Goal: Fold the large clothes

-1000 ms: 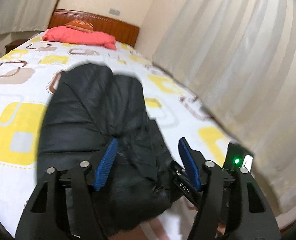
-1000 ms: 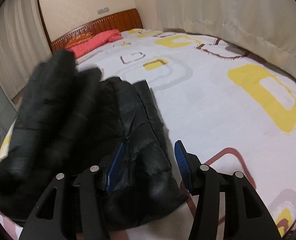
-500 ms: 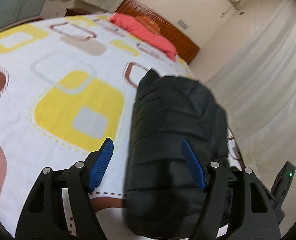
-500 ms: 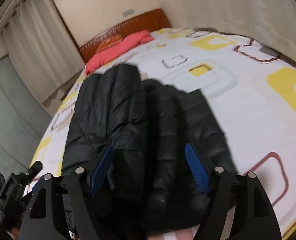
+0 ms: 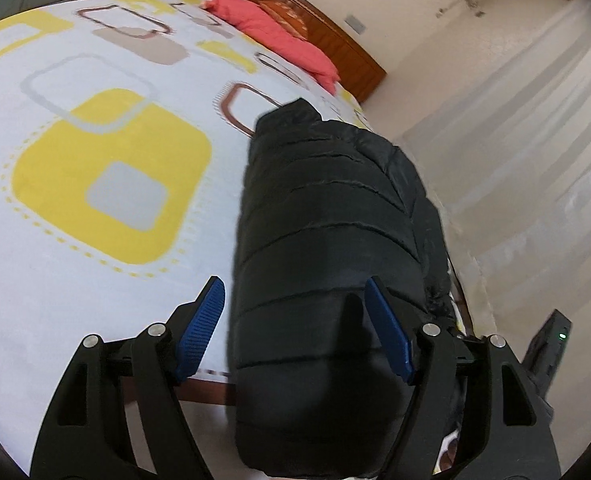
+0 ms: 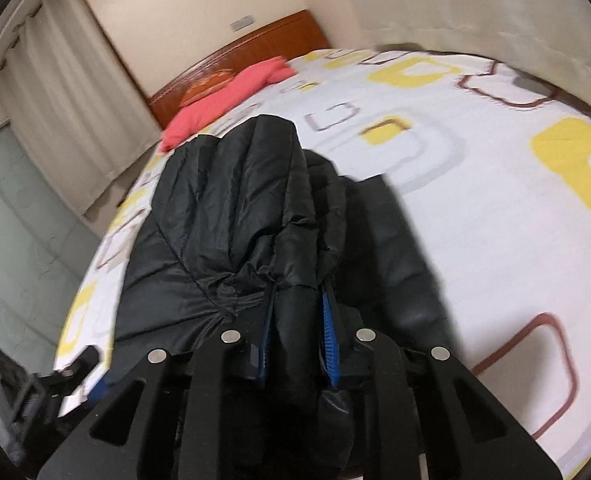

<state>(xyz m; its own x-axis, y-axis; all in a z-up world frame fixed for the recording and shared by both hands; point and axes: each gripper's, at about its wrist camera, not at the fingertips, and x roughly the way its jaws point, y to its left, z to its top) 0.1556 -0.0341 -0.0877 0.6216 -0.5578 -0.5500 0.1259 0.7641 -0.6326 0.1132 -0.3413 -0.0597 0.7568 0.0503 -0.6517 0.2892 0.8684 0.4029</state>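
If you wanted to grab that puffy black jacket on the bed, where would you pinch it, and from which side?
Probably at the near hem, coming in from the foot of the bed. The black jacket lies lengthwise with its thin edge nearest; the right claw already pinches a fold there. The left claw is open around the thick quilted end, which looks too bulky to pinch.

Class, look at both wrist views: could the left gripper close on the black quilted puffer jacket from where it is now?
Probably yes: the left gripper is open, its blue pads straddling the black quilted puffer jacket, and nothing lies between them.
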